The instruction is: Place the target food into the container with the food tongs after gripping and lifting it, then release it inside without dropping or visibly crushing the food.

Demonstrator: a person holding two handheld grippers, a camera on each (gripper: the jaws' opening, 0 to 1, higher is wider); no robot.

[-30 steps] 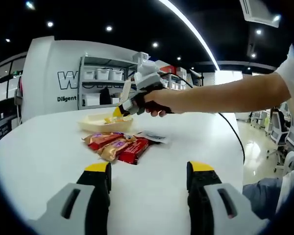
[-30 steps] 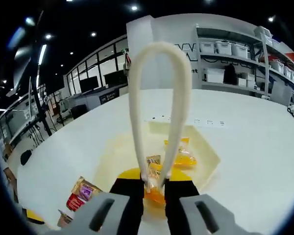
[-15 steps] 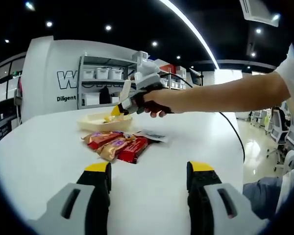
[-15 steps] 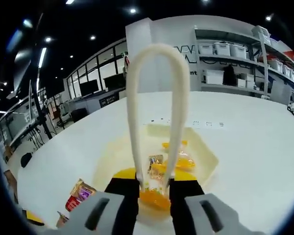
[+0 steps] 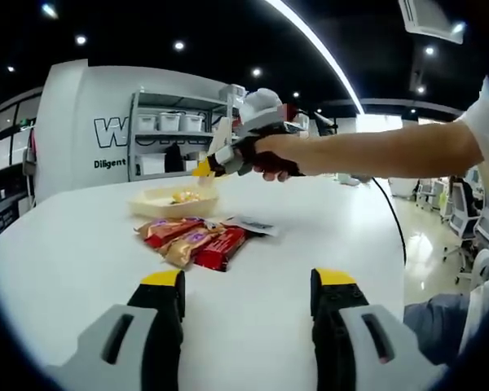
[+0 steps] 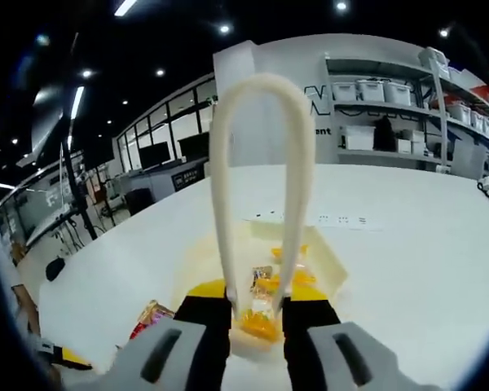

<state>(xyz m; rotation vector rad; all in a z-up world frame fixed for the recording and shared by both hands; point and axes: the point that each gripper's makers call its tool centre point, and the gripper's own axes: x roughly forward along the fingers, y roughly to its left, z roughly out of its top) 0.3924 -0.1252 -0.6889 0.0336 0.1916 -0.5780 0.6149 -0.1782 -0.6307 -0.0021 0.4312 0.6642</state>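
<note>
On the white table (image 5: 81, 244) a pale tray (image 6: 330, 262) holds yellow-wrapped snacks (image 6: 265, 285), the right gripper (image 6: 257, 314) above it with fingers narrowed around cream tongs (image 6: 257, 163), while the left gripper (image 5: 248, 297), fingers wide and empty, faces red snack packets (image 5: 197, 242).

On the white wall (image 5: 90, 122) at ten o'clock in the left gripper view, a large dark "W" begins a partly hidden word; below it, smaller, reads "Diligent".
</note>
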